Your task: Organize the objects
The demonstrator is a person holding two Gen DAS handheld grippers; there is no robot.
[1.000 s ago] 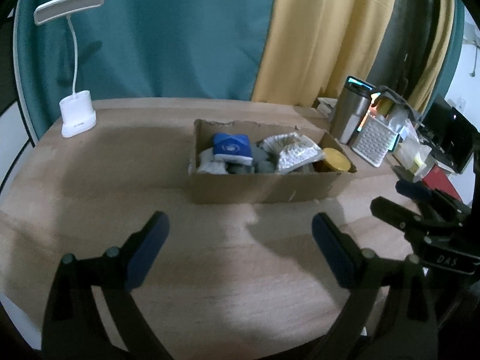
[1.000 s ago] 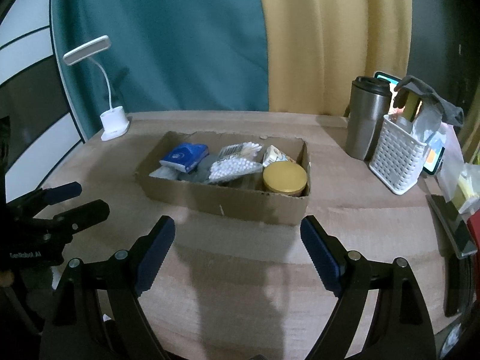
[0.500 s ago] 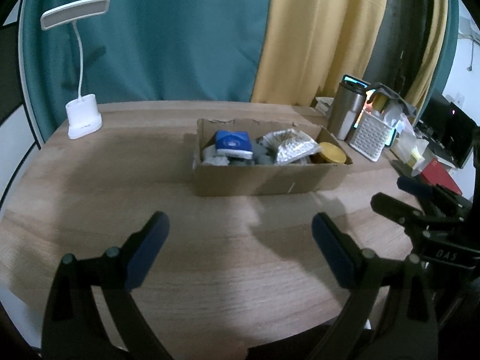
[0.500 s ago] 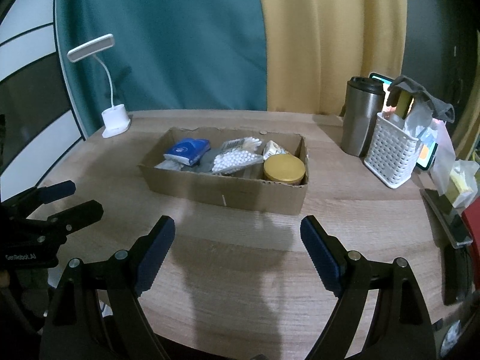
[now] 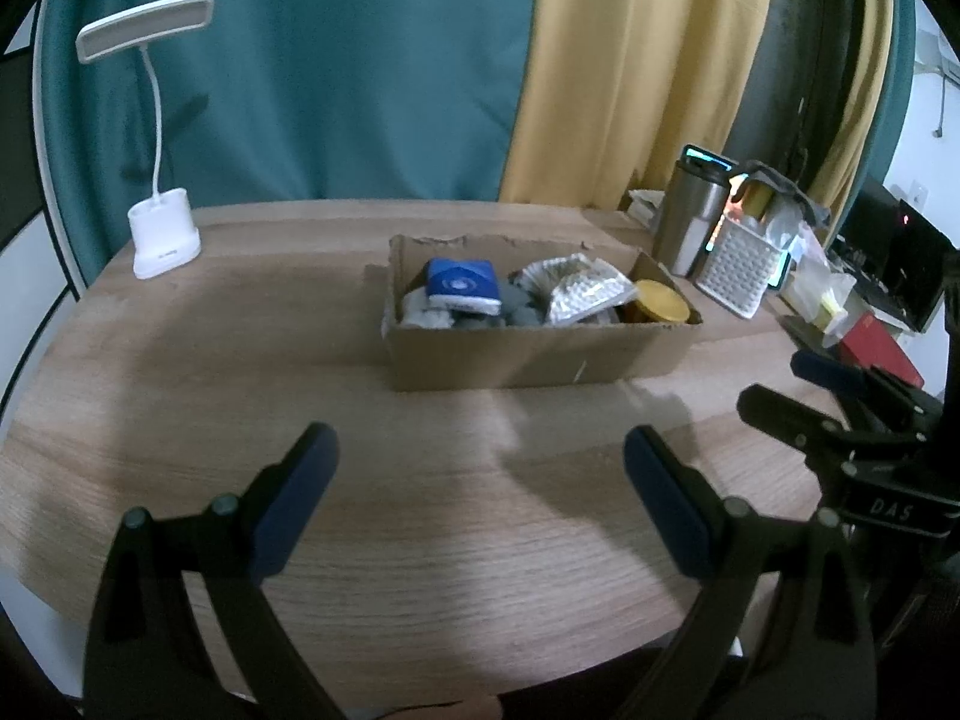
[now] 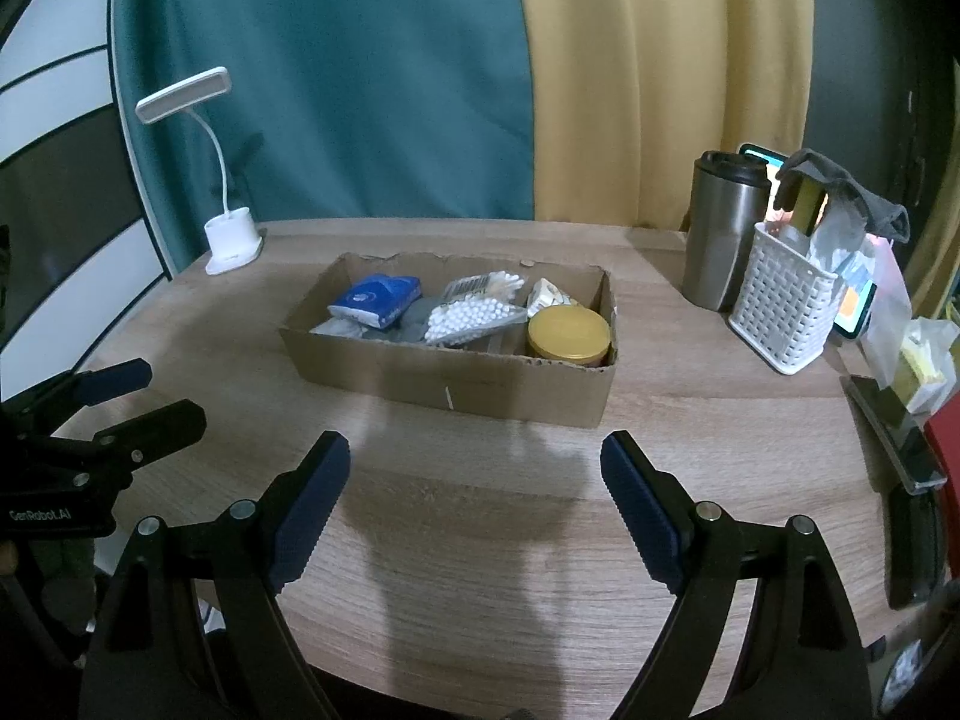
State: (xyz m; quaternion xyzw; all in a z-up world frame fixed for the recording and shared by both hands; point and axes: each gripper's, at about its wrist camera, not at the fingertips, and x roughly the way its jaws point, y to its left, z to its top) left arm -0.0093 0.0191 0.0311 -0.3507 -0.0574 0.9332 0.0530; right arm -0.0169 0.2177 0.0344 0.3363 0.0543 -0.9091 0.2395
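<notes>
Setting: we worked at a wooden table (image 6: 480,540) with teal and yellow curtains hanging behind it.
Left gripper (image 5: 480,468): we held its blue-padded fingers wide apart over bare wood, with nothing between them.
Right gripper (image 6: 474,468): we held it spread just as wide, also empty, above the table's near part; each gripper showed at the edge of the other's view.
Cardboard box (image 6: 456,384): it sat past both grippers at mid-table, its top open.
Box contents: we saw a blue tissue pack (image 6: 375,298) at the left end, a clear bag of cotton swabs (image 6: 471,315) in the middle, and a gold-lidded jar (image 6: 568,333) in the right near corner.
Right of the box: a steel travel mug (image 6: 723,228) stood touching a white lattice basket (image 6: 780,312) stuffed with odds and ends.
Far left: a white desk lamp (image 6: 231,234) stood by the teal curtain, well apart from the box.
</notes>
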